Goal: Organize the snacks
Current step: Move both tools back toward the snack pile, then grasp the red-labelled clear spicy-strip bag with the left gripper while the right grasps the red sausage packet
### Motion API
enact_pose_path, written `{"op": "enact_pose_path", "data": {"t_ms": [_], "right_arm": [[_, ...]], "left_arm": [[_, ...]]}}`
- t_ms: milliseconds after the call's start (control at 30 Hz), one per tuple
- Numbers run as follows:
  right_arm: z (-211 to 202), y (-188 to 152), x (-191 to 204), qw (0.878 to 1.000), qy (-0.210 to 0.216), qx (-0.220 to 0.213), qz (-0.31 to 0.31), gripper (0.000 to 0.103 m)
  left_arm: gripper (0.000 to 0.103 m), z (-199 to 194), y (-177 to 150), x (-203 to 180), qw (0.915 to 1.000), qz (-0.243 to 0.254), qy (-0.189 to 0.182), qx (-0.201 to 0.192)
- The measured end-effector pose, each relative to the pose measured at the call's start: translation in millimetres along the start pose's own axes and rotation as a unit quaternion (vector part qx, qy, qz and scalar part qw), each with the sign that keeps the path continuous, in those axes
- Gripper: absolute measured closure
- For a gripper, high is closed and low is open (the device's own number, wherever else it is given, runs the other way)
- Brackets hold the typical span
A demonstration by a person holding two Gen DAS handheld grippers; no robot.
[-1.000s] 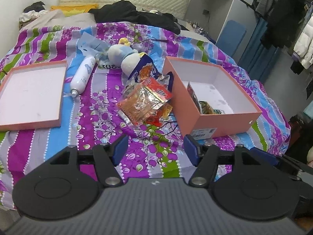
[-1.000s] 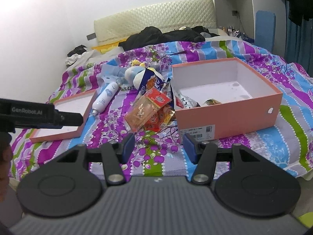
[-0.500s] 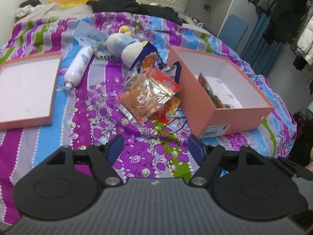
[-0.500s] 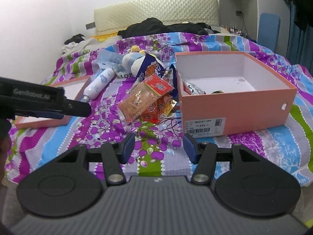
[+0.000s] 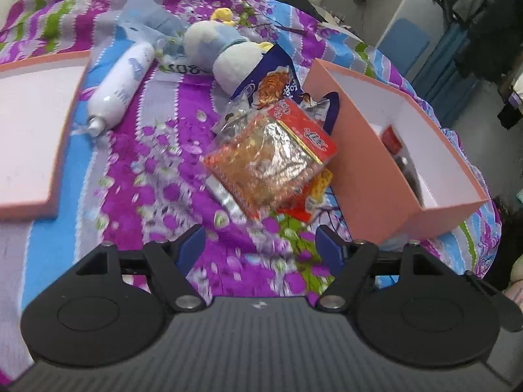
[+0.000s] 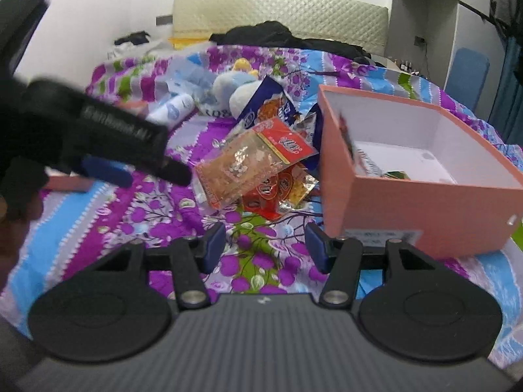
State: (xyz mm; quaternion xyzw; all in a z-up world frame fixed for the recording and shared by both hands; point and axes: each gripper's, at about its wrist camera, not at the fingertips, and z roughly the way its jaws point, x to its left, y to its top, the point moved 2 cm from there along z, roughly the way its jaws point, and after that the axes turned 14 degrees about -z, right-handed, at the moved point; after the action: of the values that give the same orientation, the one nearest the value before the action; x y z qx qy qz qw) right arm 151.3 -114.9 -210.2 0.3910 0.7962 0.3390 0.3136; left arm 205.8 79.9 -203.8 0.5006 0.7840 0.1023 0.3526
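Just left of the pink box (image 5: pixel 369 176), the clear snack bag (image 5: pixel 271 160) lies slanting ahead of my left tongs (image 5: pixel 260 245), nearer than my right tongs (image 6: pixel 265 243); both gape empty, the left's jaws having just been widening.

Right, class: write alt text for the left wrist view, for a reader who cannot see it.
An empty, open left gripper hangs above a floral bedspread, facing a pile of snack packets beside an open pink box. Behind lie a white bottle, a plush toy and the box lid.
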Motion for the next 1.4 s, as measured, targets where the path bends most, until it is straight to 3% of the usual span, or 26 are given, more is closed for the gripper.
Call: {"op": "enact_pose_path", "data": {"t_ms": [200,400,600,667,700,867,967,1167,1233,1400], "right_arm": [[46,4,6,1.0,-0.004,-0.006,-0.028,0.047],[85,6,9,0.997,-0.003,-0.013,-0.071,0.046],[116,5,9,0.996,-0.004,0.001,-0.095,0.046],[126,6,9,0.995,0.001,0.002,-0.1,0.042],[130,6,8,0.995,0.004,0.002,-0.101,0.034],[146,11,6,0.995,0.016,-0.004,-0.096,0.03],[152,15,6,0.996,0.024,0.001,-0.087,0.031],[155,15,12,0.996,0.015,0.003,-0.086,0.05],[152,15,11,0.997,0.012,0.005,-0.079,0.063],[140,16,8,0.997,0.018,0.012,-0.07,0.071]], "left_arm": [[0.019,52,24,-14,0.9959,0.088,0.003,0.02],[0.019,101,32,-26,0.9828,0.176,0.002,0.056],[0.019,130,36,-31,0.9727,0.224,0.012,0.057],[0.02,135,38,-30,0.9709,0.233,0.018,0.052],[0.02,137,39,-29,0.97,0.237,0.02,0.052],[0.024,141,40,-26,0.9686,0.243,0.02,0.05],[0.039,140,42,-23,0.9696,0.24,0.029,0.039],[0.057,138,51,-13,0.9792,0.199,0.032,0.025],[0.064,133,52,-11,0.9818,0.186,0.034,0.016],[0.074,113,56,-7,0.9912,0.13,0.025,0.002]]}}
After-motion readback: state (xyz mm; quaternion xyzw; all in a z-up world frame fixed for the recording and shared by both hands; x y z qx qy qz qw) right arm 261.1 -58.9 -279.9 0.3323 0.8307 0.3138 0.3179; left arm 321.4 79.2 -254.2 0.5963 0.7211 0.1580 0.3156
